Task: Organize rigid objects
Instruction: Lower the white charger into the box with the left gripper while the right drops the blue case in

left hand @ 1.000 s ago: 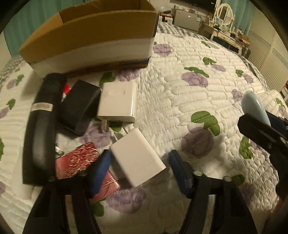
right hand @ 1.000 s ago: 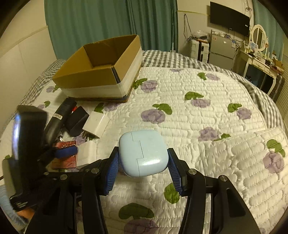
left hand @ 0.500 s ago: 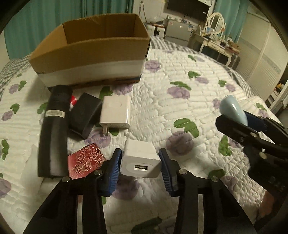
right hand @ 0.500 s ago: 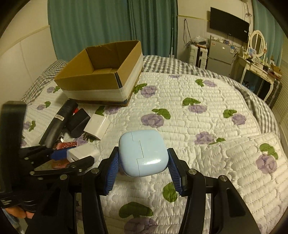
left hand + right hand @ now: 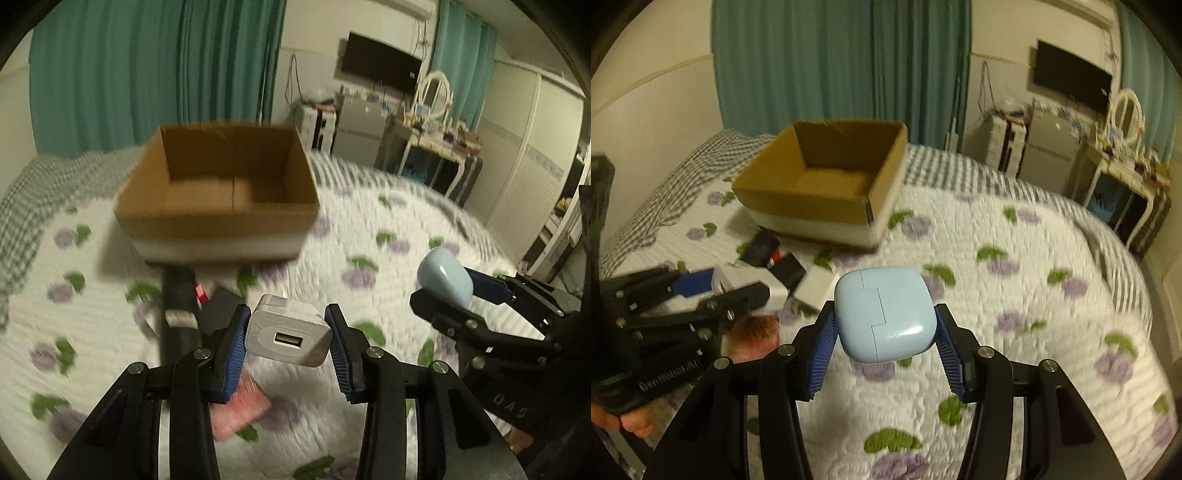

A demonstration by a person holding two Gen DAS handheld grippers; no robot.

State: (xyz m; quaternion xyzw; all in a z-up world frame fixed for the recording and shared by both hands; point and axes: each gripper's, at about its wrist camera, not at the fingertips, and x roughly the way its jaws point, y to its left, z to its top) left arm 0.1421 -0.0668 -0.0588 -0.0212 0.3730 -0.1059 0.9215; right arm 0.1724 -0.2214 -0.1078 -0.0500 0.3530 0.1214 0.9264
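My left gripper (image 5: 288,334) is shut on a white USB charger (image 5: 288,338) and holds it in the air above the bed. My right gripper (image 5: 884,330) is shut on a light blue earbud case (image 5: 884,328), also lifted; it shows at the right of the left wrist view (image 5: 443,282). An open cardboard box (image 5: 218,206) stands on the quilt ahead of both grippers (image 5: 827,192). It looks empty inside. The left gripper shows at the left of the right wrist view (image 5: 698,291).
On the flowered quilt (image 5: 1015,295) before the box lie a long black object (image 5: 177,317), a black adapter (image 5: 788,271), another white charger (image 5: 816,288) and a red patterned card (image 5: 243,410). Teal curtains, a TV and a dresser stand behind.
My left gripper closed on the white charger and lifted it off the quilt toward the box. My right gripper rose with the blue case.
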